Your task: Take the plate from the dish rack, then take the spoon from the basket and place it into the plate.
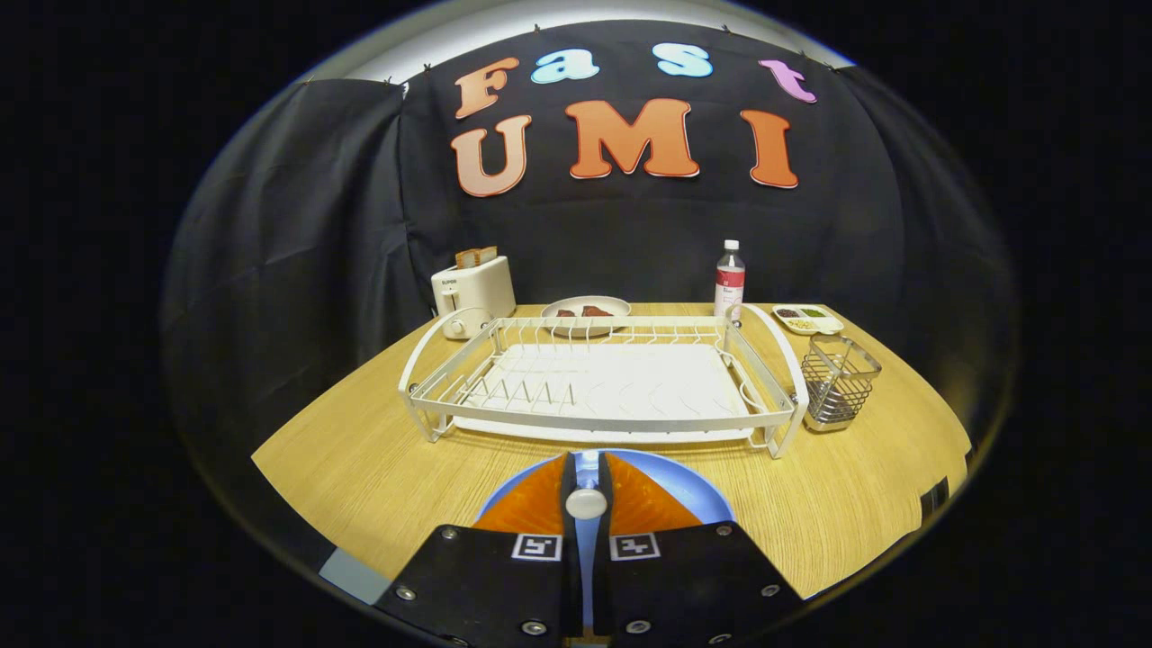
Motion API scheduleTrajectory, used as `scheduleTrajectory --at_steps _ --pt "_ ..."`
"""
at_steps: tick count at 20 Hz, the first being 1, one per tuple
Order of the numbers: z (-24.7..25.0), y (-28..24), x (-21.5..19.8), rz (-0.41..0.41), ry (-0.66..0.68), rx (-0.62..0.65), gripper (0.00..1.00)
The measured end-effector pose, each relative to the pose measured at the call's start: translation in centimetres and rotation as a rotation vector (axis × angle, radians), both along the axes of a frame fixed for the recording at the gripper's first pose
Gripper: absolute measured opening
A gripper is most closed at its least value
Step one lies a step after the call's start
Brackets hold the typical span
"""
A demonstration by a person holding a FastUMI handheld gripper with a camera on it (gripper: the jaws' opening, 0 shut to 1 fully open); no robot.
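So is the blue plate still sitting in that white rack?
No, the blue plate lies on the table under the gripper, in front of the bare dish rack.

We see the fingers (531,508) cover much of the blue plate (693,490); the spoon's (586,500) bowl is hidden; the far-corner tray's (807,318) contents are too small to tell.

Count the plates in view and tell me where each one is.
2. A blue plate lies on the table under the hand-held gripper, whose fingers pinch a spoon over it. A pale plate holding food sits beyond the dish rack, beside the toaster.
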State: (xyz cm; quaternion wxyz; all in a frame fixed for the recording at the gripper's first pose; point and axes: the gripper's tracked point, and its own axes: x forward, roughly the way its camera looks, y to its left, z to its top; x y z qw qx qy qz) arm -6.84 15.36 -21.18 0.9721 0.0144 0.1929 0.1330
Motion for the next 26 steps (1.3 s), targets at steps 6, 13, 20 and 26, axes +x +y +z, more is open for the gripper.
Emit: scheduleTrajectory --at_steps 6,13,20,26 --pt "0.0 -0.6 -0.3 -0.003 0.035 -0.007 0.19" --pt "1.9 -4.4 0.4 -0.101 0.056 -0.001 0.98" --pt "8.9 -8.0 2.9 -0.166 -0.042 -0.016 0.98" --pt "14.9 -10.3 4.8 -0.215 -0.127 -0.029 0.98"
